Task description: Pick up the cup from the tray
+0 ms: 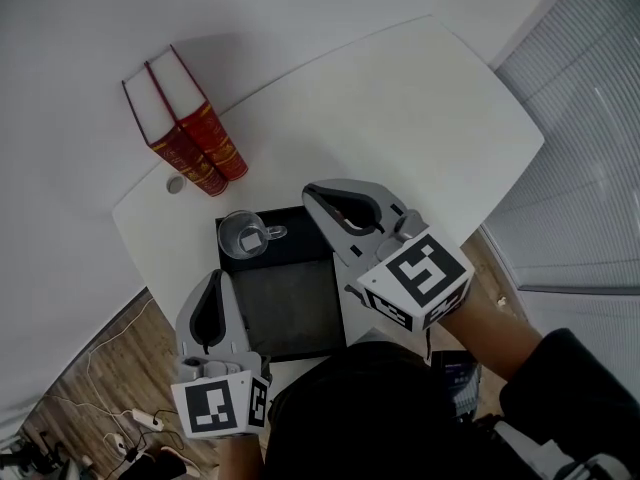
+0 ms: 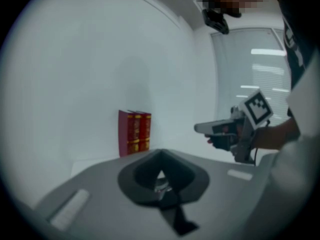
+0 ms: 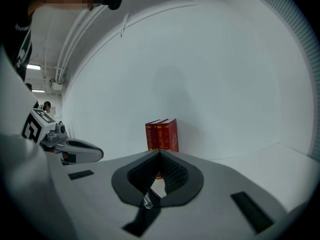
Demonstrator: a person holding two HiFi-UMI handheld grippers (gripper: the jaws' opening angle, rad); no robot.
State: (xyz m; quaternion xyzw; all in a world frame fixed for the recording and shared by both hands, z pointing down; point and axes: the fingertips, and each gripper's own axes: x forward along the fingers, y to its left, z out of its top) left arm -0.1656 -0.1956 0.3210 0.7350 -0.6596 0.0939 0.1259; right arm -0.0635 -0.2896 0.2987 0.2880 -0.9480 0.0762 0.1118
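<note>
White surface (image 1: pixel 420 118) against a plain white wall, rounded at the far corner. Noted at the back left: two red books (image 1: pixel 185 133), upright, side by side, well apart from the work. Noted near the front edge: black tray (image 1: pixel 290 318), otherwise bare, with clear cup (image 1: pixel 243 235) upright in its far left corner, handle toward the right along the tray's back wall.

Left hand-held gripper (image 1: pixel 215 280): clenched, tips together, nothing between them, just outside the tray's left edge and near the cup. Right hand-held gripper (image 1: pixel 316 198): likewise clenched and empty, over the tray's far right corner, tip near the handle side of the cup. No contact with the cup on either side.

Judged stage: approach only; grasp not yet begun.

Recommended for a sound pick:
- Choose one hand-held gripper and keep the other clear of the tray.
- Release the jaws fully before closing in, not at the cup.
- Come in low, with one jaw inside the rim and one outside, or both across the body, away from the tray walls crowding that corner.
- Expect smooth glass to slip: seat well down on the wall and close firmly, without a snap.
- Lift straight up until clear of the tray lip, then keep upright.
</note>
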